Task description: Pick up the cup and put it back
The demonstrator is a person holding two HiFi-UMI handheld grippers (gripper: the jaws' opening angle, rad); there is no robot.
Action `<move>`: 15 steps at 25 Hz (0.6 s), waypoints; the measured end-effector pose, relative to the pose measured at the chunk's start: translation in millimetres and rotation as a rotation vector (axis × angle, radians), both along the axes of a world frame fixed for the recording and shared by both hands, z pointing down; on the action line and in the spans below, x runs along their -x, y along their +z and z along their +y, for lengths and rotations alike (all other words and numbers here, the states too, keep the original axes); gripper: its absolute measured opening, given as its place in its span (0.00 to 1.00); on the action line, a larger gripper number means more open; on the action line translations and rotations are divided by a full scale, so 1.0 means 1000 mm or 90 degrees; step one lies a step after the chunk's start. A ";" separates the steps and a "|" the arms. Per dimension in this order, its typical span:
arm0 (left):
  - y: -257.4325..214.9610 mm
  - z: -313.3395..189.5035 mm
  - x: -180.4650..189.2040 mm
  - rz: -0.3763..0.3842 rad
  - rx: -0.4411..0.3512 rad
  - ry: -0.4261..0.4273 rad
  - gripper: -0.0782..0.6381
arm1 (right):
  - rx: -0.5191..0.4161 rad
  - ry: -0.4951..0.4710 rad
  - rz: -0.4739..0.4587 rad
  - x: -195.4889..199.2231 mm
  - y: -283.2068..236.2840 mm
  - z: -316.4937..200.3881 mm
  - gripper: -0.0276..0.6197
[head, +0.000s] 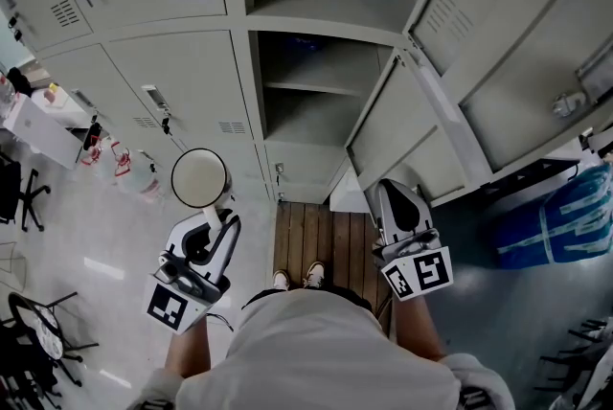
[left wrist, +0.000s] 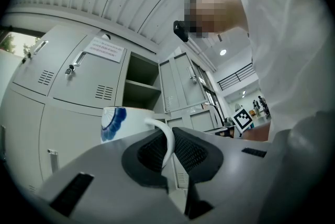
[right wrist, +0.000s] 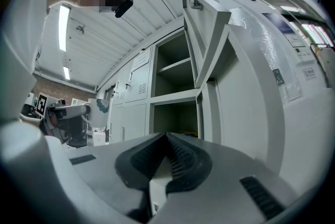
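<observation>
Pinching the cup [head: 199,178] handle in its fingers [left wrist: 194,153], left gripper [head: 226,218] tilted slightly up; right gripper [head: 395,193] level, fingers together, empty.

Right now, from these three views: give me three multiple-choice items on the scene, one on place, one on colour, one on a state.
1. Where is the cup?
A. on a locker shelf
B. in the left gripper
C. on the floor

2. What colour is the pattern on the cup?
A. red
B. blue
C. green

3. How do the right gripper jaws stand?
A. shut, empty
B. wide open
C. shut on the cup

Answers:
1 B: the left gripper's jaws clamp the cup's handle.
2 B: a blue pattern shows on its white wall.
3 A: the right gripper's pads meet with nothing between them.
</observation>
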State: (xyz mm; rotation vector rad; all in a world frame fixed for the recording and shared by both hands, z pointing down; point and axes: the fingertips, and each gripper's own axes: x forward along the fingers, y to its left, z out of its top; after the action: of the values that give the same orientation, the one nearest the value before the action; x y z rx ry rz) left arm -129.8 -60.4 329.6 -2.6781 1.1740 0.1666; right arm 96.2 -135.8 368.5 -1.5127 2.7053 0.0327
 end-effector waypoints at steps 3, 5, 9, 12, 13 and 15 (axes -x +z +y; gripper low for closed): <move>0.003 -0.006 -0.004 0.000 -0.001 0.004 0.18 | 0.001 0.002 0.000 -0.002 0.001 0.002 0.07; 0.006 -0.011 -0.006 0.001 0.001 0.005 0.18 | 0.001 0.004 -0.001 -0.003 0.000 0.003 0.07; 0.010 -0.021 -0.017 -0.005 0.001 0.020 0.18 | -0.001 0.006 -0.005 -0.006 -0.001 0.005 0.07; 0.011 -0.031 -0.026 -0.008 -0.003 0.035 0.18 | -0.001 0.007 -0.007 -0.007 -0.001 0.007 0.07; 0.011 -0.036 -0.029 -0.009 -0.005 0.040 0.18 | 0.000 0.007 -0.007 -0.007 -0.001 0.007 0.07; 0.012 -0.044 -0.036 -0.014 -0.007 0.050 0.18 | 0.000 0.006 -0.007 -0.007 0.000 0.008 0.07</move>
State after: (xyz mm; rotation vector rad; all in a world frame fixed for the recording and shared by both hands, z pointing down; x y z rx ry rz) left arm -93.6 -104.3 341.8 -2.7105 1.0601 0.1544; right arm 103.5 -127.8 368.2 -1.5216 2.6890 0.0235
